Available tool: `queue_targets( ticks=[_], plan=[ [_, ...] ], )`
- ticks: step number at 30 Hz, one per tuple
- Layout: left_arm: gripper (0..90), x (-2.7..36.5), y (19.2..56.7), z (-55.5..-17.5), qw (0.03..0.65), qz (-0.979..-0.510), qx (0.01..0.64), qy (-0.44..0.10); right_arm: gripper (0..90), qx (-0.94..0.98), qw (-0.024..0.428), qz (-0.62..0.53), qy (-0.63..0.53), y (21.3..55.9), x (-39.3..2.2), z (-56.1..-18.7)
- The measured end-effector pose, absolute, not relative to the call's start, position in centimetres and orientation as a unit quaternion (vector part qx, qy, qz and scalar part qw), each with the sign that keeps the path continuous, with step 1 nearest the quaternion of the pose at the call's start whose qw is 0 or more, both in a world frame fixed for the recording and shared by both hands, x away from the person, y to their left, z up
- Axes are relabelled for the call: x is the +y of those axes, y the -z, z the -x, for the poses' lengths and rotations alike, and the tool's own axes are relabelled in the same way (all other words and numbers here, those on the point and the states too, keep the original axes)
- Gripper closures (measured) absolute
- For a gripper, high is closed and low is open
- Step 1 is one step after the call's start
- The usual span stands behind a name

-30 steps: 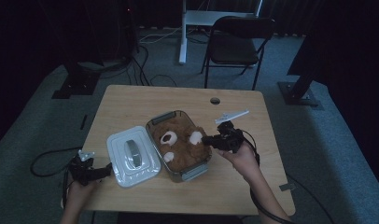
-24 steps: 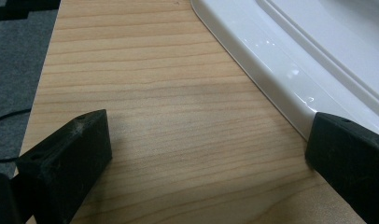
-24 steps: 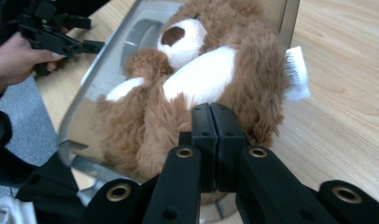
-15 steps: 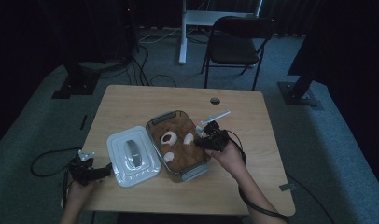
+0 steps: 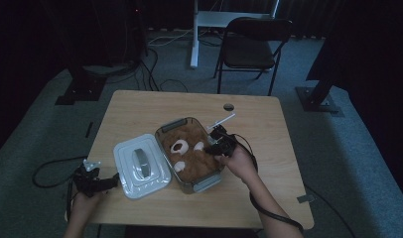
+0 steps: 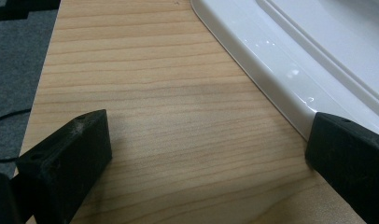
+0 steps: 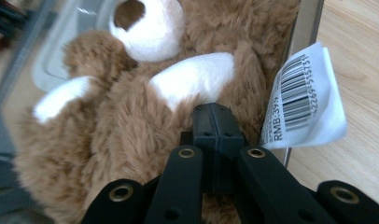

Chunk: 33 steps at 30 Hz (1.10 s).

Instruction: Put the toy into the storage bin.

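A brown and white teddy bear (image 5: 189,151) lies in a clear rectangular box (image 5: 172,124) at the table's middle. My right gripper (image 5: 215,146) is shut at the box's right rim; in the right gripper view its closed tips (image 7: 217,116) press against the bear's fur (image 7: 131,121), with nothing seen between them. A white barcode tag (image 7: 302,100) hangs by the box wall (image 7: 309,28). The white lid (image 5: 140,166) rests flat to the left of the box. My left gripper (image 5: 112,181) stands open at the lid's near-left corner (image 6: 290,51), its jaws wide over bare wood (image 6: 208,140).
A small dark round spot (image 5: 229,106) marks the table behind the box. A black chair (image 5: 254,44) stands beyond the far edge. Cables trail on the grey floor at the left (image 5: 50,168). Bare tabletop lies right of the box (image 5: 269,134).
My right gripper has moved left and down, from beside the box's right side onto the bear at the rim. The left gripper, lid and box have stayed put.
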<state>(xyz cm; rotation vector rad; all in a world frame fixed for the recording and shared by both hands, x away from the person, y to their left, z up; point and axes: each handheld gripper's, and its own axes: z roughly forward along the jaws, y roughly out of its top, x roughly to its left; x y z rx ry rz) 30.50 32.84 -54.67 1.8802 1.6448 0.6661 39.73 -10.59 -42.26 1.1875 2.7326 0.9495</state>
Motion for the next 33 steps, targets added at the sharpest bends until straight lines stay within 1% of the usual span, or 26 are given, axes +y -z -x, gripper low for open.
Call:
queue_targets(
  ticks=[1, 2, 3, 5, 6, 8, 12, 16, 19, 23, 25, 27, 28, 29, 31, 33],
  plan=[
    [0.8, 32.8, 54.7, -30.5, 0.275, -0.699, 0.612, -0.248, 90.0, 0.876, 0.012, -0.379, -0.298, 42.3, -10.4, -39.7],
    [0.7, 32.8, 54.7, -30.5, 0.274, -0.699, 0.612, -0.248, 90.0, 0.882, 0.025, -0.376, -0.282, 42.4, -9.7, -39.8],
    [0.8, 32.8, 54.7, -30.5, 0.274, -0.699, 0.612, -0.248, 90.0, 0.882, 0.025, -0.376, -0.282, 42.4, -9.7, -39.8],
    [0.8, 32.8, 54.7, -30.5, 0.274, -0.699, 0.612, -0.248, 90.0, 0.893, 0.05, -0.371, -0.249, 42.7, -8.7, -39.8],
    [0.7, 32.8, 54.7, -30.5, 0.274, -0.699, 0.612, -0.248, 90.0, 0.893, 0.05, -0.371, -0.249, 42.7, -8.7, -39.8],
    [0.8, 32.8, 54.7, -30.5, 0.275, -0.699, 0.612, -0.248, 90.0, 0.903, 0.08, -0.363, -0.215, 43.1, -7.6, -39.7],
    [0.7, 32.8, 54.7, -30.5, 0.275, -0.699, 0.612, -0.248, 90.0, 0.907, 0.095, -0.36, -0.195, 43.4, -7.1, -39.6],
    [0.8, 32.8, 54.7, -30.5, 0.275, -0.699, 0.612, -0.248, 90.0, 0.909, 0.093, -0.362, -0.182, 43.4, -7.0, -39.9],
    [0.7, 32.8, 54.7, -30.5, 0.274, -0.699, 0.612, -0.248, 90.0, 0.911, 0.1, -0.358, -0.179, 43.4, -6.7, -39.8],
    [0.7, 32.8, 54.7, -30.5, 0.275, -0.699, 0.611, -0.248, 90.0, 0.893, 0.086, -0.362, -0.252, 42.5, -8.6, -39.5],
    [0.8, 32.8, 54.7, -30.5, 0.275, -0.699, 0.611, -0.248, 85.6, 0.881, 0.073, -0.367, -0.291, 41.9, -9.8, -39.3],
    [0.7, 32.8, 54.7, -30.5, 0.275, -0.699, 0.612, -0.248, 78.0, 0.867, 0.055, -0.372, -0.327, 41.4, -10.8, -39.2],
    [0.7, 32.9, 54.7, -30.5, 0.274, -0.7, 0.611, -0.248, 74.7, 0.863, 0.054, -0.372, -0.339, 41.2, -11.2, -39.1],
    [0.8, 32.9, 54.7, -30.5, 0.274, -0.7, 0.611, -0.248, 68.5, 0.858, 0.046, -0.371, -0.351, 41.0, -11.6, -39.0],
    [0.8, 32.9, 54.7, -30.5, 0.274, -0.7, 0.611, -0.248, 52.8, 0.847, 0.045, -0.377, -0.372, 40.7, -11.9, -38.7],
    [0.7, 32.8, 54.7, -30.5, 0.274, -0.7, 0.611, -0.248, 42.8, 0.845, 0.056, -0.379, -0.375, 40.7, -11.9, -38.4]
  ],
)
